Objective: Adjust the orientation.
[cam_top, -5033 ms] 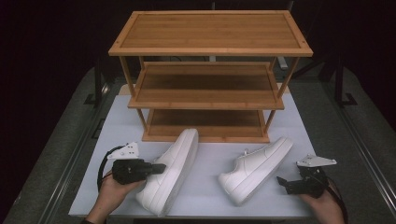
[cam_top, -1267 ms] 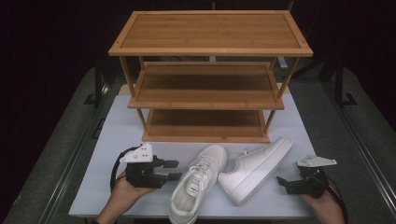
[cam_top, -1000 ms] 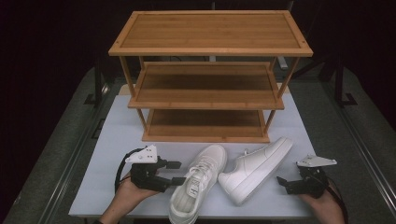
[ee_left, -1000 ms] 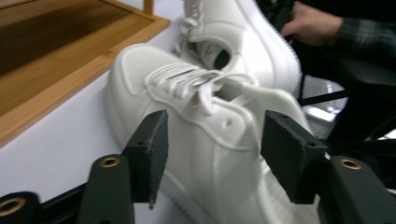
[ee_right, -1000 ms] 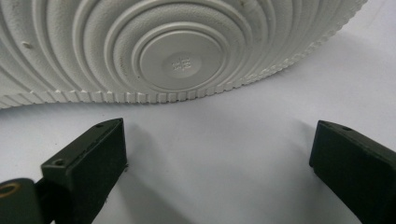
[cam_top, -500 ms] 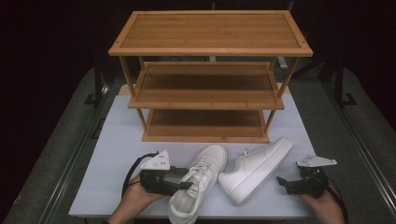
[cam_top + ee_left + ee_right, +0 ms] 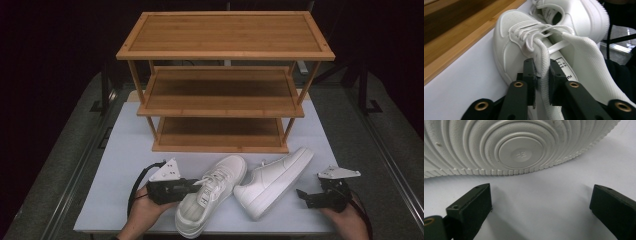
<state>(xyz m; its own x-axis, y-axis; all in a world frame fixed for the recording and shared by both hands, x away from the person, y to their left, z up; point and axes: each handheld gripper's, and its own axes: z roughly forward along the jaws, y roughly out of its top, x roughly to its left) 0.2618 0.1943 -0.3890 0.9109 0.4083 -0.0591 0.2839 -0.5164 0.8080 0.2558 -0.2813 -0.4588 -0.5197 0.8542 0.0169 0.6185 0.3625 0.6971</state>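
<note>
Nearest the person, the left claw has just been closing and now pinches the side collar of the upright white sneaker at the front of the white tabletop. The right claw stands wide and empty, near the ribbed sole of the second sneaker, which lies on its side just beside the first. Behind both stands the wooden shoe rack.
</note>
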